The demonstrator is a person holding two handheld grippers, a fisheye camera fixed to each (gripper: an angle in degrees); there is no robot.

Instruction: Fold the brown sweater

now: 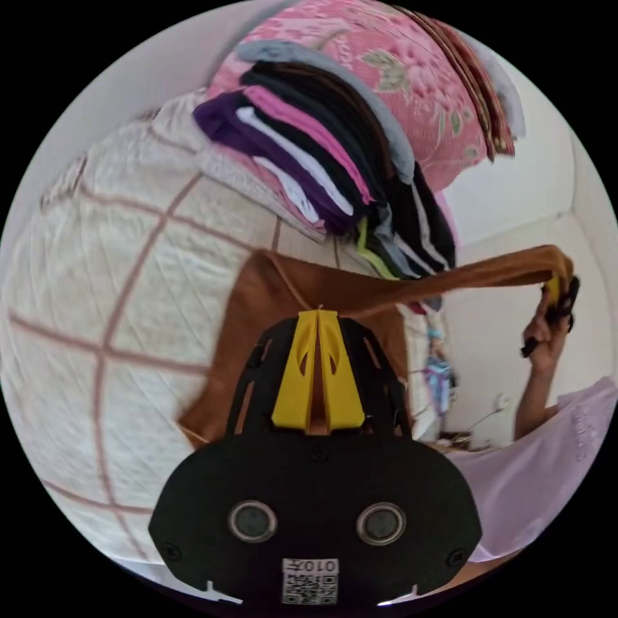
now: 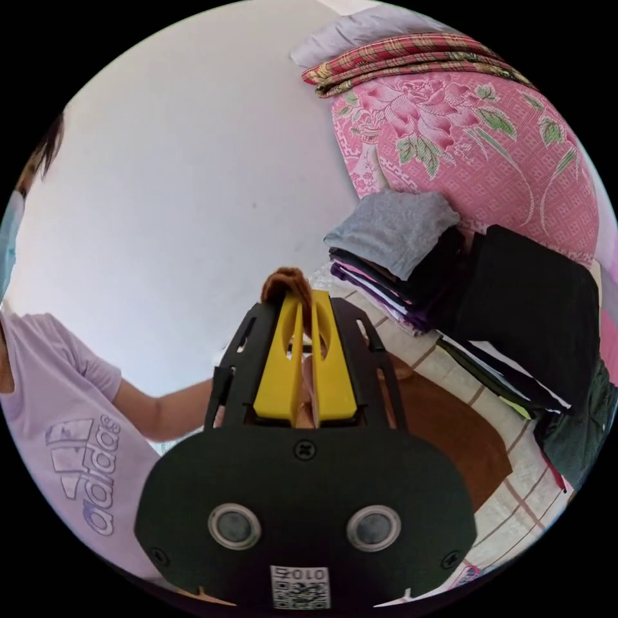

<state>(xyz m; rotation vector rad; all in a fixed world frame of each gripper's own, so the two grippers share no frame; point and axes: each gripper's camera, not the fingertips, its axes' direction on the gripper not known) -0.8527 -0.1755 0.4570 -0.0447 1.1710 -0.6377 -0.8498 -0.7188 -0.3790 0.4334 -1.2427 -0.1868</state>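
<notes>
Left gripper view, left to right: quilted bedspread [image 1: 96,270] w/ reddish grid lines; brown sweater [image 1: 270,290] partly lying on it, partly lifted; stack of folded clothes [image 1: 309,148] just beyond the sweater, leaning on a pink floral pillow [image 1: 412,77]; then a stretched band of the sweater running out to the right gripper [image 1: 559,290], held up in the person's hand [image 1: 541,335] well away from the bed. Step in hand, as I judge it: the sweater's edge is pulled taut between both grippers, prob. to spread or lay it flat before the first fold; to do it well, keep both pinches firm, keep tension even so the edge stays straight, lower both ends together onto bare bedspread, clear of the stack so it isn't knocked. Left gripper [image 1: 318,314]: yellow jaws nearly together, tips nipping the sweater's edge, cloth running off both sides; narrow, holding fabric. Right gripper view, left to right: person's lilac T-shirt [image 2: 64,438] and arm; right gripper's yellow jaws close together w/ a bunched knob of brown fabric poking out past the tips and more showing in the slot betw. them; so narrow, clamped on the sweater; further right the rest of the sweater lies on the bedspread below the folded stack, pink pillow and plaid blankets [image 2: 399,55] above.
</notes>
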